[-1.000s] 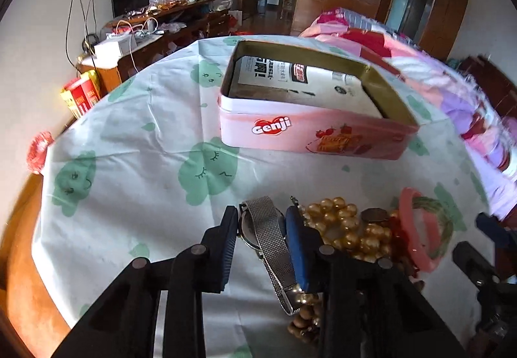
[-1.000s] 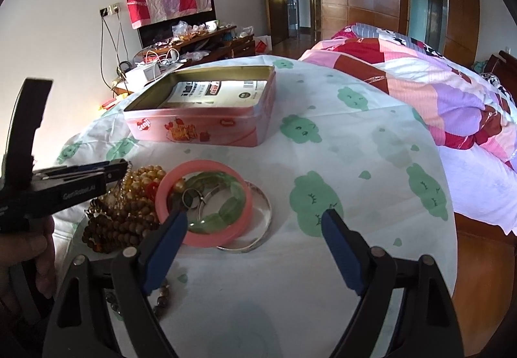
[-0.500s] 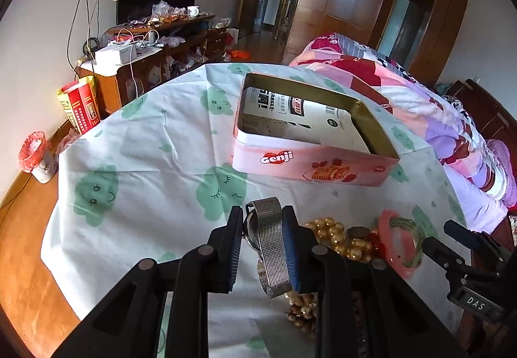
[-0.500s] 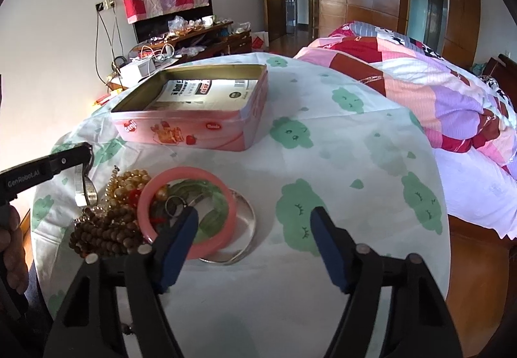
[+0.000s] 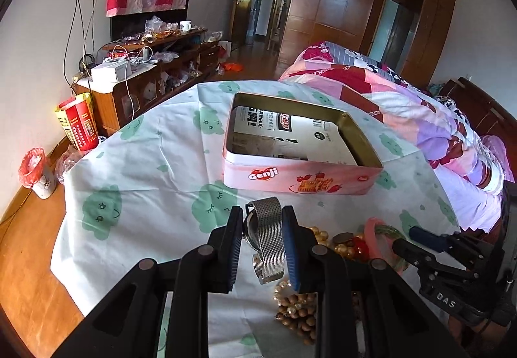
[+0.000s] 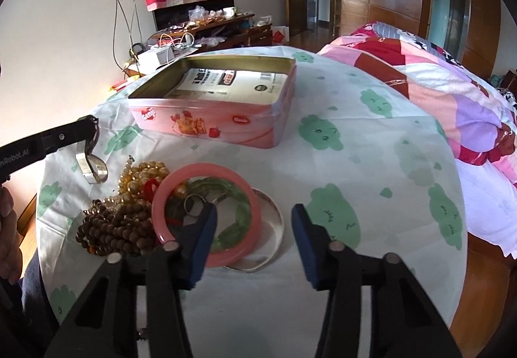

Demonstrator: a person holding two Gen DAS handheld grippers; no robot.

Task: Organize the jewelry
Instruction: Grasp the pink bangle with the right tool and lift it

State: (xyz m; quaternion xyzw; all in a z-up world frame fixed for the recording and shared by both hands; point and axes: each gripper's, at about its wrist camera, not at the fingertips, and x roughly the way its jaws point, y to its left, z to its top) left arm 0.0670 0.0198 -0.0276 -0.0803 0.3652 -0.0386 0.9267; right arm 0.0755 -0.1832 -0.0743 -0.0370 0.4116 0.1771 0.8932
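1. My left tool is clenched on the watch, its pads squeezing the mesh strap from both sides. A second ago the watch lay flat on the tabletop on my side of the pink tin; now it hangs clear of the cloth, the loose strap end dangling.
2. From the right camera, the watch hangs off the left tool's tip, left of the tin and above the bead pile.
3. My right tool was spread wide a second ago; its jaws are closing now, with the rim of the pink bangle and the edge of the silver bangle between them. I see no pad pressing on either yet.
4. I judge the watch is picked up and ready to travel forward into the open tin, which holds only a printed card.
5. The rest of the jewelry lies in a heap on my side of the tin, so most of the sorting remains.
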